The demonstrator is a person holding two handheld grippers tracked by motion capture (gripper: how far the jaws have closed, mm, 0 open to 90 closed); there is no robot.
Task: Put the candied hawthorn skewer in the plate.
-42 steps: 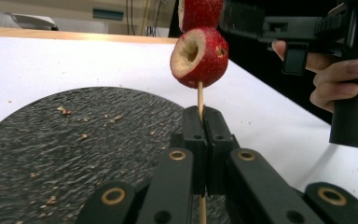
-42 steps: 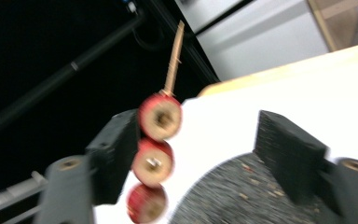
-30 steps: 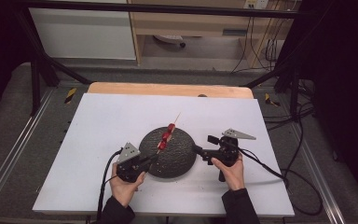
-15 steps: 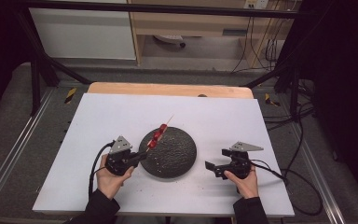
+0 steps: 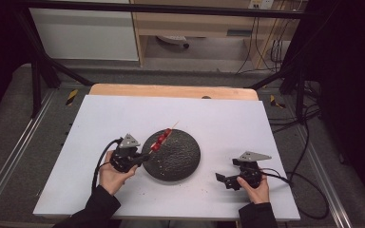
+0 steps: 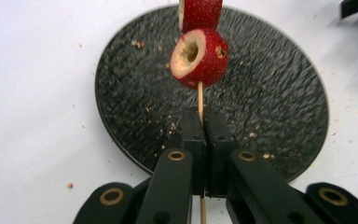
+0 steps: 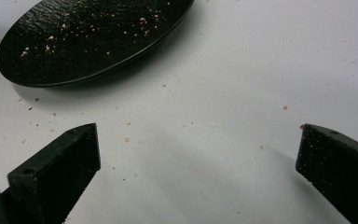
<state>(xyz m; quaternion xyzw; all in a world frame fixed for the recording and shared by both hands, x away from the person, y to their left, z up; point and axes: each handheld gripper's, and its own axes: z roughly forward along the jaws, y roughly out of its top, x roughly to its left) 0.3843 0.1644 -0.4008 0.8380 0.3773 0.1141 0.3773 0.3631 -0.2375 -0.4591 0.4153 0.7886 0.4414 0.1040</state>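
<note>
- The left gripper (image 6: 204, 140) has its fingers (image 6: 193, 154) clenched on the bare lower end of a thin wooden skewer (image 6: 200, 100), grasping it just below the lowest fruit.
- The right gripper (image 7: 196, 163) has its fingers (image 7: 60, 163) released and wide apart, with nothing between them, over bare white surface (image 5: 266, 128) near the plate's edge.
- The skewer, seen from above (image 5: 163, 137), carries red fruit (image 6: 199, 57) in a row and hangs over the left rim of the black plate (image 5: 173, 156).
- Its long axis runs from the left gripper (image 5: 140, 156) up and away from the person, with the bare tip pointing toward the far right.
- Risk, as I judge it: the grip is narrow and far from the load, so the stick could swivel or slip.
- The cored fruit could also slide down or drop off if the skewer tilts.
</note>
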